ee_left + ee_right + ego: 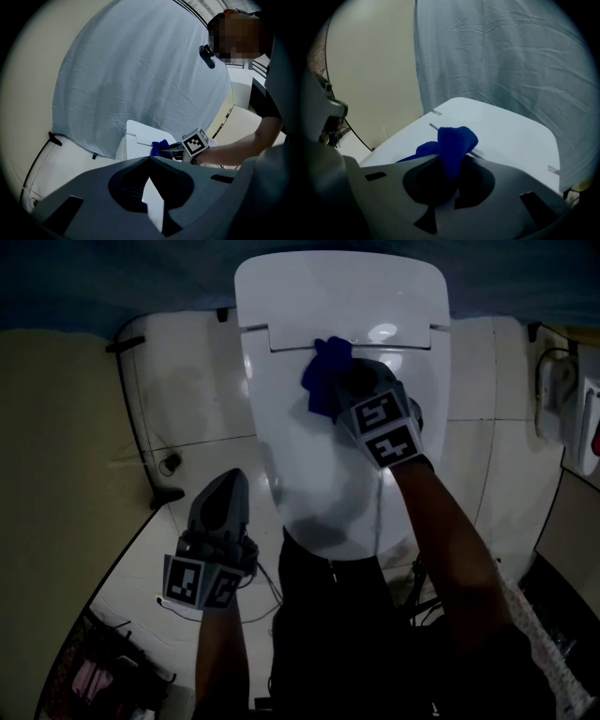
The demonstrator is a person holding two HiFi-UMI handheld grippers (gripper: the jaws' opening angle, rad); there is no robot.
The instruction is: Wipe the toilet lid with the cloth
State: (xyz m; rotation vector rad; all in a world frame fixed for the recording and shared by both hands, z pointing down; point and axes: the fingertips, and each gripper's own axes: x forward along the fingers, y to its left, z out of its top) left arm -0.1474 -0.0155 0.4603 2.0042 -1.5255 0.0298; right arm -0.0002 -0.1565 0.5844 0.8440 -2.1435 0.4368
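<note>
Centrally, the right gripper [347,382] is clamped on a blue cloth [322,381], which rests on the closed toilet lid [319,474] near its hinge. The left gripper [228,486], jaws together with nothing between them, hangs just left of the toilet.

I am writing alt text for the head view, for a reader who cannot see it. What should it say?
Seen from above, the right gripper grips a blue cloth at the far end of a closed white toilet lid. The left gripper, shut and empty, hangs over the pale floor to the left of the lid.
</note>
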